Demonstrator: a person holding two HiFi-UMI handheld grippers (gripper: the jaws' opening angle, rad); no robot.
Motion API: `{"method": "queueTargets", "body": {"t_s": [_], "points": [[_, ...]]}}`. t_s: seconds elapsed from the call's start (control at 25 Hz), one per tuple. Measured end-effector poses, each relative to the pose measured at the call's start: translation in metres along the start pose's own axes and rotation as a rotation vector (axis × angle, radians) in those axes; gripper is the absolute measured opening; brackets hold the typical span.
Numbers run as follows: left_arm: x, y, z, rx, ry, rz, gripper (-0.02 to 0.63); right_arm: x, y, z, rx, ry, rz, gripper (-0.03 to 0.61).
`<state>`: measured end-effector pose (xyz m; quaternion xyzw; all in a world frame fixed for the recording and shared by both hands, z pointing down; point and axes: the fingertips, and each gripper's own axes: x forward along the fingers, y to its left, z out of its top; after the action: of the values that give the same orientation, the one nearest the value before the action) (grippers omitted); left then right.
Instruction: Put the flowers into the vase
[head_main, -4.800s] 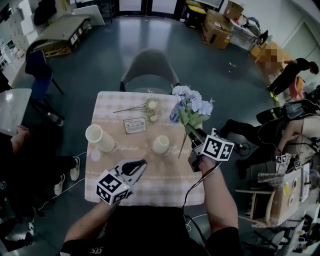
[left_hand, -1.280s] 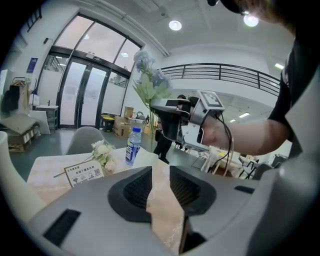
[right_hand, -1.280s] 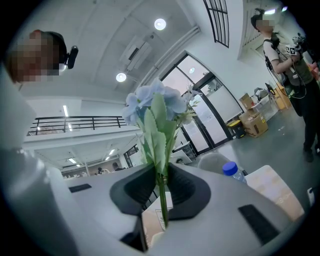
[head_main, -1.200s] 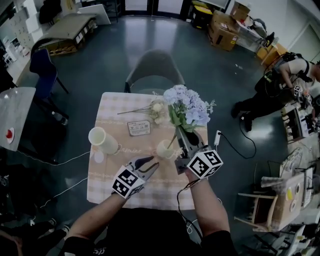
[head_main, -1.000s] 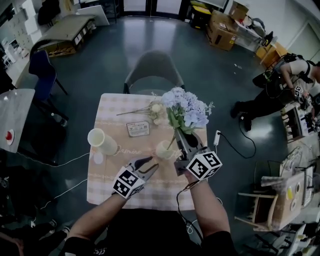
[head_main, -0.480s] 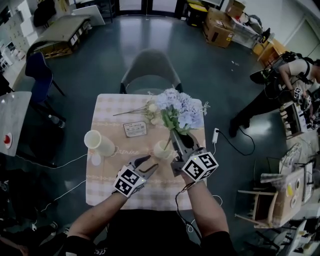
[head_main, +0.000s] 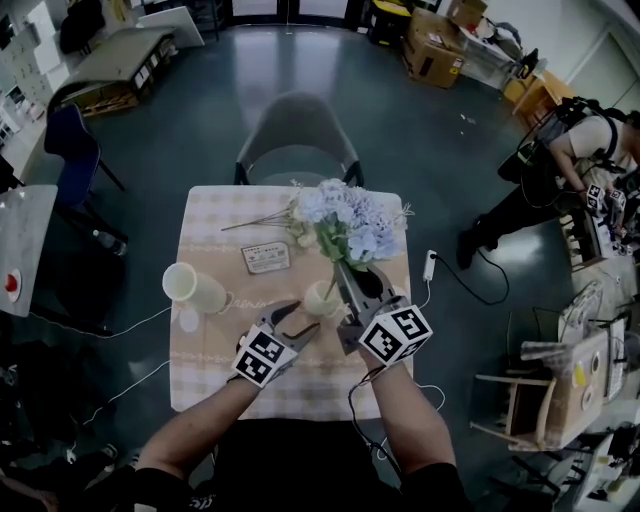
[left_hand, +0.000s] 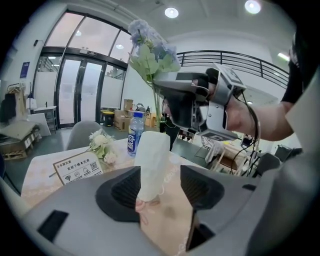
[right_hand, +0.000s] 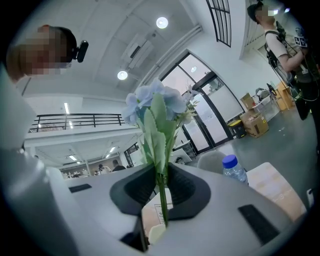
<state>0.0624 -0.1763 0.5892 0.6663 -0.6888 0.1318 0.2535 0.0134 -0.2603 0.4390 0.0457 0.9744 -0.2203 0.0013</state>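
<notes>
A small white vase (head_main: 321, 298) stands upright on the checked table (head_main: 215, 225). In the left gripper view the vase (left_hand: 152, 162) stands between the jaws of my left gripper (left_hand: 159, 189), close to the left pad with a gap on the right. Those jaws have just been opening and are open. My right gripper (head_main: 346, 282) is shut on the green stem (right_hand: 161, 196) of the blue flowers (head_main: 345, 215), upright right beside the vase. The stem's lower end reaches the vase's mouth (right_hand: 155, 234); I cannot tell whether it is inside.
A second white cup (head_main: 192, 287) lies at the table's left. White flowers (head_main: 300, 225), a printed card (head_main: 265, 258) and a water bottle (left_hand: 134, 132) sit at the back. A grey chair (head_main: 295, 140) stands beyond the table. A person (head_main: 575, 150) is far right.
The right gripper has brought the blue flowers from the table's right side to the vase. The left gripper has moved up to the vase and its jaws have spread wider around it.
</notes>
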Motion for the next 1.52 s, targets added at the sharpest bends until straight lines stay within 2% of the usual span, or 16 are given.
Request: {"method": "queueTargets", "body": {"t_s": [0.56, 1.52], "points": [[0.024, 0.007, 0.0, 0.003, 0.023, 0.006, 0.253, -0.002, -0.007, -0.016, 0.02, 0.025, 0.002, 0.08], [0.032, 0.015, 0.001, -0.02, 0.051, 0.023, 0.258, -0.004, -0.009, -0.038, 0.061, 0.084, -0.003, 0.08]]}}
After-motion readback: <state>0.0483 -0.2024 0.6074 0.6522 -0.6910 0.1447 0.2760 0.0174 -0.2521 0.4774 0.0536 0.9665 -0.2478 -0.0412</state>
